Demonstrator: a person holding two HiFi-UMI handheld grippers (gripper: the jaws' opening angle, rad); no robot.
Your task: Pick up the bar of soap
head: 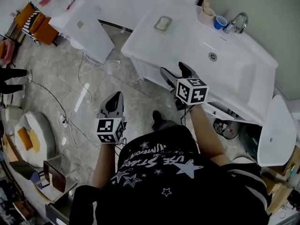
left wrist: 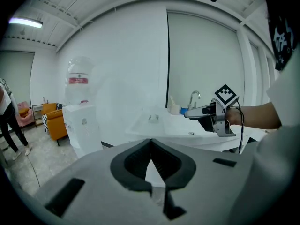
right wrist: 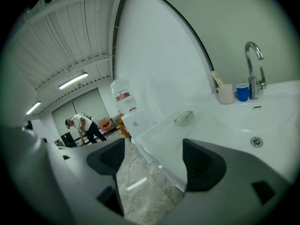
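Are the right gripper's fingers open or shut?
Open. On the right gripper the fingers stand wide apart, holding nothing.

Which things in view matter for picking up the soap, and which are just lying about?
For the job:
- bar of soap
- right claw, open and empty
- left claw, shut and empty

Lying about:
- blue cup
- faucet
- water dispenser
- orange chair
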